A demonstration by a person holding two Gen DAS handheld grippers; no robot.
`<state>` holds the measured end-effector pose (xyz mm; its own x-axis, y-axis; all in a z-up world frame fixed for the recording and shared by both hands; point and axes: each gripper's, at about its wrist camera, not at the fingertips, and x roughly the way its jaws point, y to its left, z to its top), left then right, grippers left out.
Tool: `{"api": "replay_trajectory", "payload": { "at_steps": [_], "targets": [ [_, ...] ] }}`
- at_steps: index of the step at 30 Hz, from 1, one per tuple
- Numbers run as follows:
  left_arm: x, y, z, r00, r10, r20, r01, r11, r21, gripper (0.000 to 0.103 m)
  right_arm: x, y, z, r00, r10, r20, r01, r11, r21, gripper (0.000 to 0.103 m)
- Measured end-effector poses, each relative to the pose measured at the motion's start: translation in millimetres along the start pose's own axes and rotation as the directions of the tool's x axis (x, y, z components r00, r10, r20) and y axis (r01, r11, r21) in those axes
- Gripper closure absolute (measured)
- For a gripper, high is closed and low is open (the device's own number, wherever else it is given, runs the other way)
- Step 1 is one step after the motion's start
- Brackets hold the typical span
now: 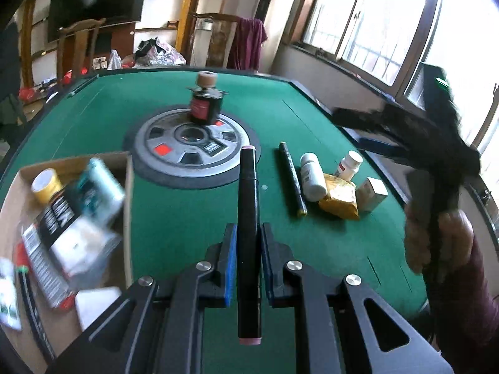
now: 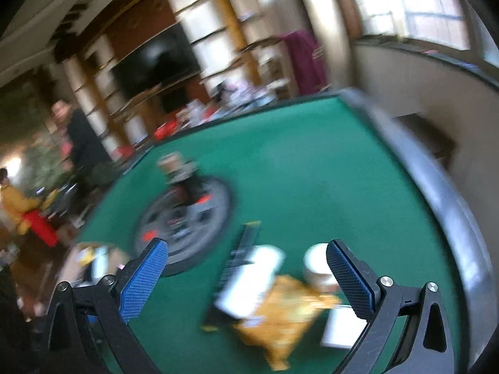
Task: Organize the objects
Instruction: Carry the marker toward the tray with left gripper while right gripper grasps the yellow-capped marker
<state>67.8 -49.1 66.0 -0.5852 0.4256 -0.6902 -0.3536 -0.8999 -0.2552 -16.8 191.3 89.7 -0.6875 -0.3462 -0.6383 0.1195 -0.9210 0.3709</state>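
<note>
Black cylindrical marker with pink end caps [image 1: 248,233] sits clamped lengthwise between the left tongs [image 1: 247,243], likely bound for the open cardboard box [image 1: 128,193] just to their left. Right tongs [image 2: 246,277] gape wide and empty above a yellow foil packet [image 2: 280,308] on the green felt tabletop [image 2: 312,168].

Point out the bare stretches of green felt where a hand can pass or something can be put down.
Bare felt lies between the open cardboard box and the long black stick, under the black marker in the left claw. More lies beyond the round grey centre disc, toward the far rail. Crowded: white pill bottles, the yellow packet and the box itself.
</note>
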Motion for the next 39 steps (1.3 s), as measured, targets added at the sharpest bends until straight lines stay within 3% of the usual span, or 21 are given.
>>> {"api": "replay_trajectory", "payload": {
  "at_steps": [2, 6, 8, 16, 19, 21, 25, 31, 36, 39],
  "targets": [
    [-8.9, 12.2, -6.9, 1.000, -0.021, 0.007, 0.021, 0.999, -0.031, 0.089, 23.0, 9.2, 8.9, 0.995, 0.036, -0.091, -0.034, 0.999, 0.019, 0.001],
    [-24.4, 29.3, -22.4, 0.999, -0.030, 0.021, 0.031, 0.998, -0.060, 0.089, 72.3, 16.0, 15.2, 0.970, -0.060, -0.234, 0.062, 0.998, 0.000, 0.020],
    [-30.3, 36.0, -27.8, 0.999, -0.033, 0.030, 0.035, 0.997, -0.070, 0.089, 88.8, 13.2, 12.6, 0.954, -0.085, -0.289, 0.092, 0.996, 0.007, 0.025],
    [-41.7, 54.5, -36.3, 0.996, -0.077, 0.056, 0.082, 0.990, -0.110, 0.089, 121.4, 27.2, 2.1, 0.905, -0.238, -0.354, 0.209, 0.971, -0.118, 0.029],
    [-43.7, 57.7, -39.4, 0.995, -0.083, 0.061, 0.090, 0.989, -0.118, 0.089, 134.0, 35.6, -4.9, 0.872, -0.339, -0.353, 0.279, 0.937, -0.211, 0.042],
    [-46.6, 58.7, -40.6, 0.994, -0.081, 0.068, 0.088, 0.989, -0.115, 0.089, 130.3, 39.1, -10.2, 0.871, -0.365, -0.328, 0.300, 0.925, -0.232, 0.049],
    [-50.7, 61.7, -42.9, 0.994, -0.082, 0.079, 0.091, 0.990, -0.110, 0.089, 109.8, 36.0, -26.7, 0.888, -0.358, -0.287, 0.312, 0.930, -0.196, 0.083],
    [-56.0, 64.2, -47.3, 0.993, -0.079, 0.091, 0.090, 0.988, -0.124, 0.089, 92.5, 37.0, -46.7, 0.928, -0.262, -0.266, 0.236, 0.963, -0.126, 0.087],
    [-72.6, 67.5, -52.7, 0.992, -0.051, 0.117, 0.067, 0.988, -0.139, 0.088, 67.9, 35.4, -55.4, 0.968, -0.080, -0.237, 0.082, 0.997, 0.001, 0.087],
    [-86.0, 73.2, -57.8, 0.991, -0.027, 0.133, 0.048, 0.987, -0.153, 0.089, 53.5, 47.6, -58.0, 0.977, 0.017, -0.215, -0.007, 0.999, 0.049, 0.087]
  ]
}}
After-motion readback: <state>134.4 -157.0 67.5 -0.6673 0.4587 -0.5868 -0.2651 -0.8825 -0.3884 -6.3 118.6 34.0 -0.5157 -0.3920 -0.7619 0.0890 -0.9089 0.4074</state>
